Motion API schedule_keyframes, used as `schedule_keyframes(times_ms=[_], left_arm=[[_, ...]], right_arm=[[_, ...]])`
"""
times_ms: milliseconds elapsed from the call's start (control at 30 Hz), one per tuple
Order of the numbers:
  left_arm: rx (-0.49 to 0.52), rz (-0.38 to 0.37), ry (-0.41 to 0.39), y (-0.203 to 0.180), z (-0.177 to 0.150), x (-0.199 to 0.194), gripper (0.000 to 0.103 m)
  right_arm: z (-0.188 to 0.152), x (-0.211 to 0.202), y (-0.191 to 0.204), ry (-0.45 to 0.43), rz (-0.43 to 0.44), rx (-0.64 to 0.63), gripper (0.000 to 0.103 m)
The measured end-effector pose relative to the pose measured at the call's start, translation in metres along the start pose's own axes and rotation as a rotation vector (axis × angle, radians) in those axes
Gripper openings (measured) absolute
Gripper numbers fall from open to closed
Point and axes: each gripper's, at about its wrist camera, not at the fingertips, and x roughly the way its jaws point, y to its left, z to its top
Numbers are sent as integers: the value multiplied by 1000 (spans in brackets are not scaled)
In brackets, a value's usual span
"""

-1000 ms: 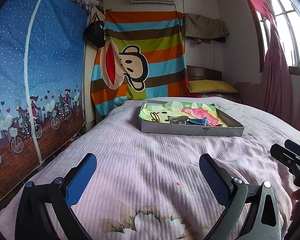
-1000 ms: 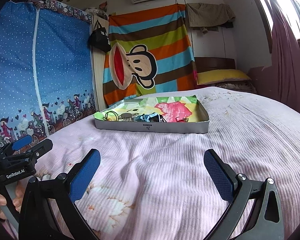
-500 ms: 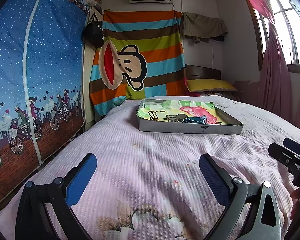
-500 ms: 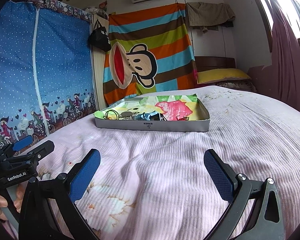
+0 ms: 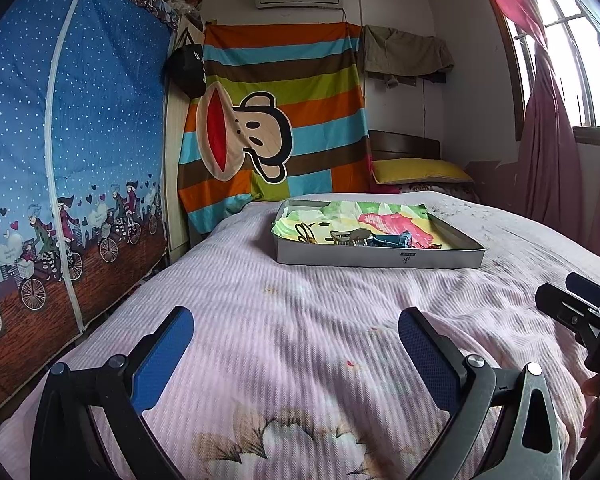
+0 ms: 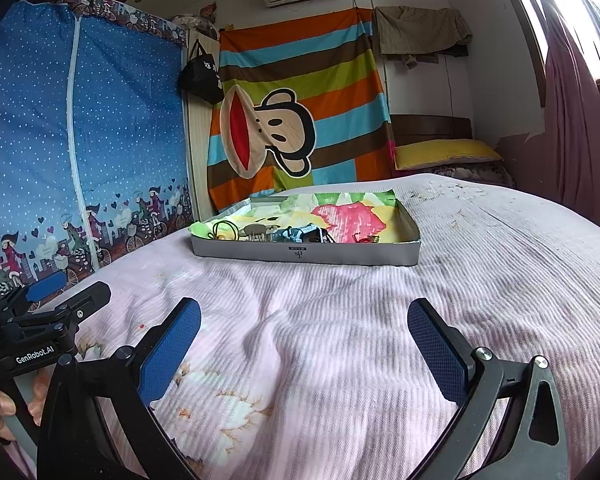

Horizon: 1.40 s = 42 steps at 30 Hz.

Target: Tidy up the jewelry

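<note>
"GenRobot.AI" on left tool [image 6: 66, 288]

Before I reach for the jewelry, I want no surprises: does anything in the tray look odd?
The small pieces lie bunched along the tray's near wall, and its colourful paper lining is crumpled.

A striped monkey-print cloth [image 5: 276, 128] is hanging far ahead of the tool, a blue zip wardrobe [image 5: 68, 140] standing left, pink curtains [image 5: 548, 148] draping right.

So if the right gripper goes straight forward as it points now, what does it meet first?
Probably the tray with the jewelry, at its near wall; only bare bedspread lies between. The right gripper is open. Depth is unclear.
</note>
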Motion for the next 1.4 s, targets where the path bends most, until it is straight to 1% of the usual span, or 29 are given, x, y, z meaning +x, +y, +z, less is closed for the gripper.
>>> schedule_keyframes(times_ms=[1400], left_arm=[[7,0,-7,-2,-1,-1,103]], right_arm=[[0,-2,4,-2,3,-4,102]])
